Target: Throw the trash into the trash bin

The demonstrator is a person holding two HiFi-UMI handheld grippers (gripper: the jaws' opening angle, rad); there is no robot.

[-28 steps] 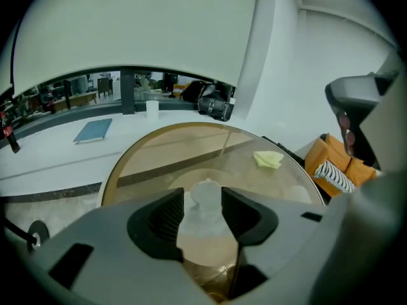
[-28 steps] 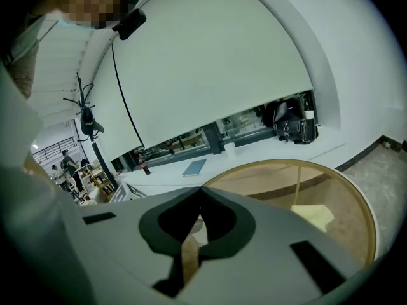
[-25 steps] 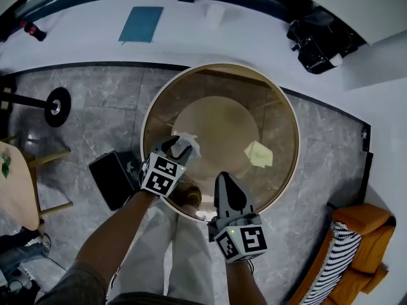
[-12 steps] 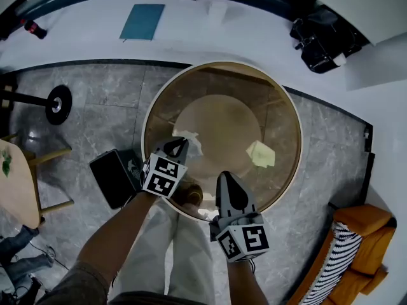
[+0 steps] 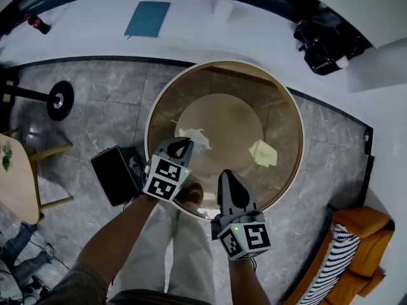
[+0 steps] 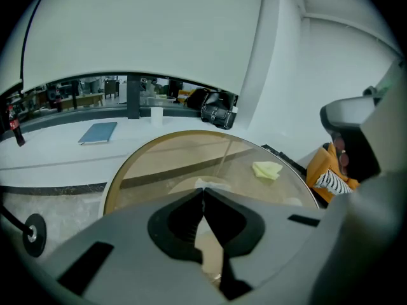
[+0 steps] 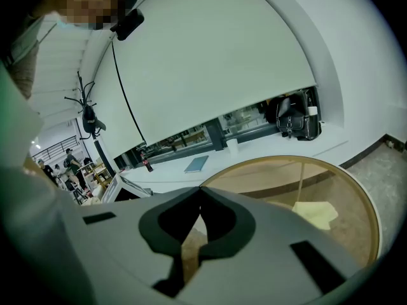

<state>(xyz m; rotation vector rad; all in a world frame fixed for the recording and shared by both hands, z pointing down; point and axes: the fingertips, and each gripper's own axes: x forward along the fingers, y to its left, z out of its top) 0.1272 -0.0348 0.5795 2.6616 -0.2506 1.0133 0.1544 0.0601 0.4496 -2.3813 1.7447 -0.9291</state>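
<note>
Closing just now, the left gripper (image 5: 183,145) has pinched its jaws on the near edge of the crumpled white tissue (image 5: 202,137) on the round glass table (image 5: 280,100), lifting it slightly for binning. My right gripper (image 5: 227,175) waits nearer, jaws together, empty; the yellow paper (image 5: 262,152) lies farther right.
</note>
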